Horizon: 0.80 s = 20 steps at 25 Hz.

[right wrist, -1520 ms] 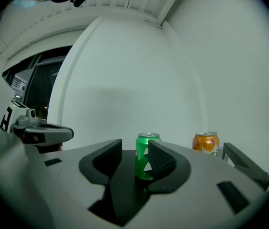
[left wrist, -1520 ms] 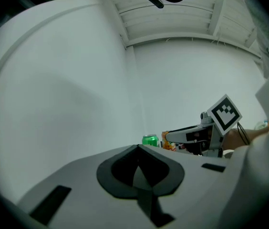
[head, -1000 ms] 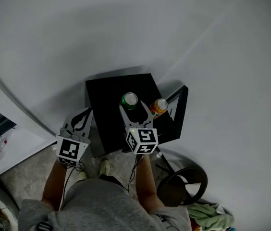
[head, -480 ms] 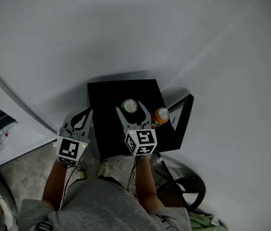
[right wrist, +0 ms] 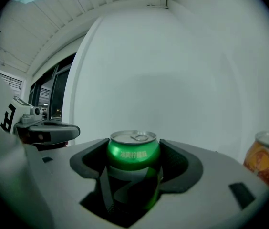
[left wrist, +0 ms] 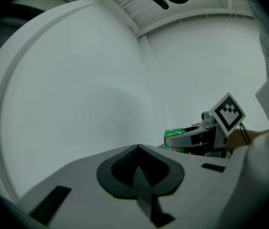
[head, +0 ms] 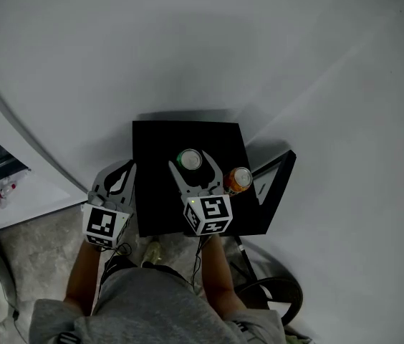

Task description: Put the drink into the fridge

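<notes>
Black square tabletop [head: 152, 203], seen only overhead, bears the green aluminium drink can [right wrist: 133, 152]. My right claw [right wrist: 133, 168], in its own view, has jaws just opening wider, straddling it ungripped. My left claw [left wrist: 137, 151] is closed, empty.

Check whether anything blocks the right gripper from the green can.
Nothing visible does. The green can on the black table already stands between the right gripper's jaws, which have just been opening. The orange can stands aside, to its right.
</notes>
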{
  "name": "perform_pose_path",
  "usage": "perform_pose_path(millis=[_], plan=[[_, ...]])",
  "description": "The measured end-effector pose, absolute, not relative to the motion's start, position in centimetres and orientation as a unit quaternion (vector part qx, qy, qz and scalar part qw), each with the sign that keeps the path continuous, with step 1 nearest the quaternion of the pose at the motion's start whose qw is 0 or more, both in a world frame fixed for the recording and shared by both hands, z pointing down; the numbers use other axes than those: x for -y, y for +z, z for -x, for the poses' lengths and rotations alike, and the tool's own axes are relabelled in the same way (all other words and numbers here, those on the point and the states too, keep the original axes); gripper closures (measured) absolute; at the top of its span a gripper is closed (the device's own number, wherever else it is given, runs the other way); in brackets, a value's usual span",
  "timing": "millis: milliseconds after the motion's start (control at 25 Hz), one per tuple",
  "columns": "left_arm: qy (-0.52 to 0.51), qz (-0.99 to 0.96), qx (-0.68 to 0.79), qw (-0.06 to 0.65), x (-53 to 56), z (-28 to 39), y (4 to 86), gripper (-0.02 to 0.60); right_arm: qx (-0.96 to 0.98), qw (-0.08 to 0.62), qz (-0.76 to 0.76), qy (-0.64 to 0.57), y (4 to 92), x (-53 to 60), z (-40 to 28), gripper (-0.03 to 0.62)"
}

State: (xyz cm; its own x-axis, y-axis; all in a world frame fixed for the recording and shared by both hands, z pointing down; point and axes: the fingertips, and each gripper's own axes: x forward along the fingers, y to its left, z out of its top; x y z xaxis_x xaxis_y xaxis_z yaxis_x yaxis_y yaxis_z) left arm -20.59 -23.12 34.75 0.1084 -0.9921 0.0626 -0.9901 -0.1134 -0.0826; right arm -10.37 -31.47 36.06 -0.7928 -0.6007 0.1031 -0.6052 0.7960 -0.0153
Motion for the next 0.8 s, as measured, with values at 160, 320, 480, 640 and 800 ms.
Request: perform_pose_path(millis=[160,320,480,640,800], plan=[[-0.05,0.738,-0.673,0.005,22.6,19.8,34.9,0.577,0.95,0.043,-0.309,0.022,36.0,31.5,10.1,0.263],[-0.052,0.723,-0.689,0.007,21.6,20.4,34.8,0.577,0.954,0.041,-0.298,0.022,36.1,31.6,10.4,0.263],[-0.043,0.716,-0.697,0.01,20.1,21.0,34.5,0.577,0.952,0.045,-0.303,0.019,36.2,31.5,10.3,0.263],[-0.043,0.712,-0.701,0.01,18.1,21.3,34.3,0.577,0.951,0.039,-0.306,0.012,35.3,30.7,10.1,0.263],[-0.042,0.714,-0.699,0.012,16.1,21.2,33.9,0.577,0.951,0.029,-0.308,-0.001,33.3,28.7,9.5,0.263]])
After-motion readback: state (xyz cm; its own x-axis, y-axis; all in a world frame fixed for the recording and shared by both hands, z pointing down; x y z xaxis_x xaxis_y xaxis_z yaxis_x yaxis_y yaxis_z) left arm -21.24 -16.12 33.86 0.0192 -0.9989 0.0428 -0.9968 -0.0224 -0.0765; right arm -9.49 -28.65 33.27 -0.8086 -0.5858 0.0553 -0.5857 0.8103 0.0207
